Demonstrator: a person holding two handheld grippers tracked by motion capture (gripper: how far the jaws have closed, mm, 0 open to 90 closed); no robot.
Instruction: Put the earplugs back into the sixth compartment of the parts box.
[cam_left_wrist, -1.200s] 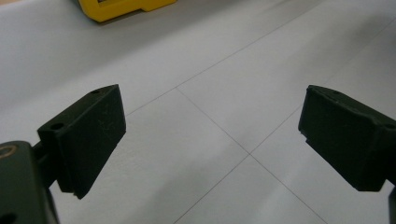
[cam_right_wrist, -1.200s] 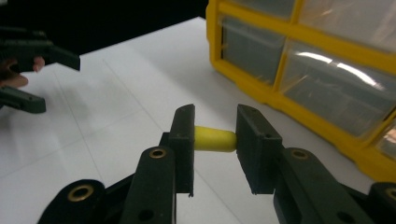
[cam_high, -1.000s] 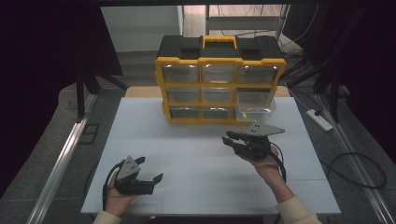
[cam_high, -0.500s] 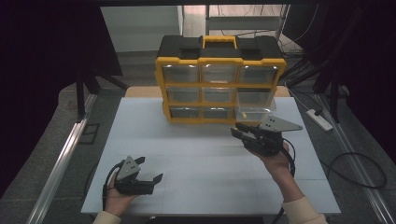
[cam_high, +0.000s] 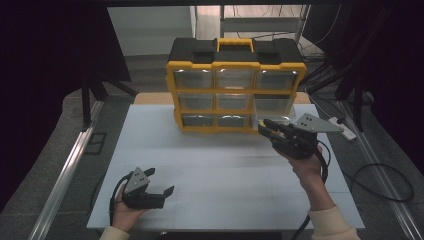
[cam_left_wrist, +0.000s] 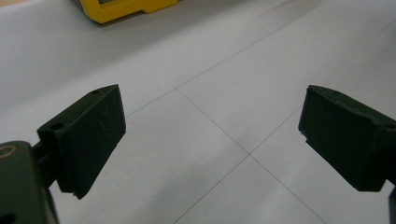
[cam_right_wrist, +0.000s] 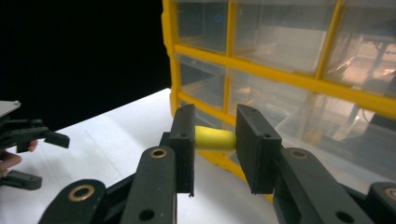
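A yellow and black organizer (cam_high: 235, 90) with clear drawers stands at the back of the white table (cam_high: 215, 165). Its bottom right drawer (cam_right_wrist: 322, 135) is pulled out. My right gripper (cam_high: 264, 126) is raised just in front of that drawer, shut on a small yellow cylinder (cam_right_wrist: 214, 138) held crosswise between its jaws. My left gripper (cam_high: 161, 181) rests low near the front left of the table, open, with bare table between its fingers (cam_left_wrist: 88, 135). The right gripper view also catches the left gripper (cam_right_wrist: 28, 140) at its far left.
A white power strip (cam_high: 340, 129) lies at the table's back right edge and a black cable (cam_high: 385, 180) loops on the floor to the right. A metal rail (cam_high: 65, 175) runs along the table's left side.
My right gripper has moved right and away from me, up to the organizer's pulled-out bottom right drawer, still holding the yellow cylinder. The left gripper has stayed put.
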